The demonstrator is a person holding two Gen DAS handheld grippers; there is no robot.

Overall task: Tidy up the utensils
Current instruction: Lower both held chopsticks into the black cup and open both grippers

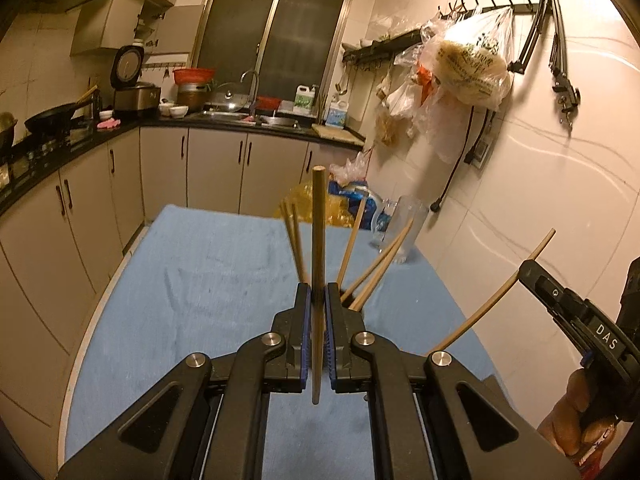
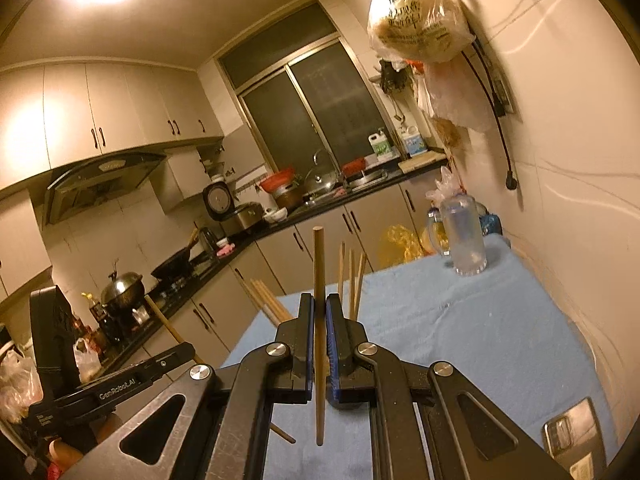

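My left gripper is shut on a bundle of wooden chopsticks; one stands upright between the jaws and others fan out to the right. My right gripper is shut on its own bundle of wooden chopsticks, one upright, others splayed behind. Both are held above the table with the blue cloth. A clear glass mug stands at the far right of the table by the wall; it also shows in the left wrist view. The right gripper shows at the right of the left view, the left gripper at lower left of the right view.
A dark phone lies on the cloth at the near right. Plastic bags sit beyond the table's far edge. Kitchen counters with a sink, pans and a rice cooker run along the left and back. Bags hang on the right wall.
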